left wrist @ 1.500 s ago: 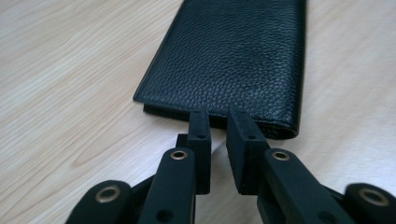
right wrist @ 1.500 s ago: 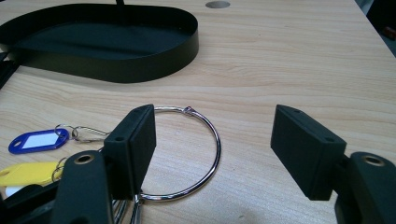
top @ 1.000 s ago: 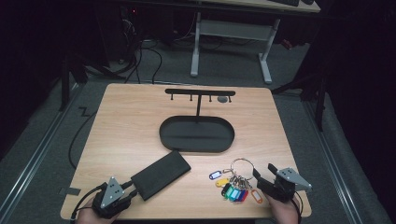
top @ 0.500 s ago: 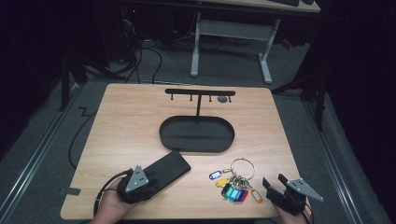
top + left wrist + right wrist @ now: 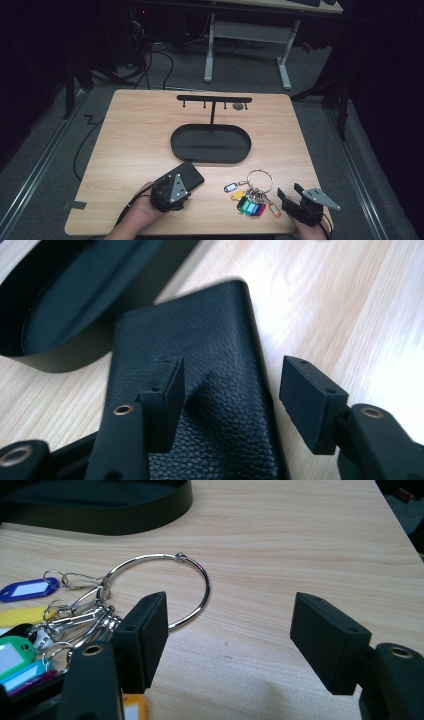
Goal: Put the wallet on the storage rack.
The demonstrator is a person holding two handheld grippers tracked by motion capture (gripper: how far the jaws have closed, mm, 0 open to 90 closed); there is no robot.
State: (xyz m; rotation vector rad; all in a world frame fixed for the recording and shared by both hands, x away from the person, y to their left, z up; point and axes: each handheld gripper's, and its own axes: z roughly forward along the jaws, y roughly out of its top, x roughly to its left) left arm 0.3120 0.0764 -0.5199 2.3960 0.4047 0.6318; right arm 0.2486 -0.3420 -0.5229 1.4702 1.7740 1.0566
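Down in the high view, the left gripper sits at the lower middle of the frame over the near end of a black wallet, which lies slantwise on the wooden table just below an oval black tray with a hook stand rising behind it. At the lower right, the right gripper hovers just beside a key ring with a bunch of coloured tags.

Next, in the left gripper view, the wallet runs from the upper middle to the bottom of the frame. The left gripper has just been opening its jaws; they stand released, one over the leather and one past its edge, with the edge between them and neither pad pressing on it. The tray fills the upper left.

Lastly, in the right gripper view, the right gripper has its jaws spread wide with only bare table between them. The key ring lies left of centre, partly behind the left jaw, and the tags lie at the left edge.
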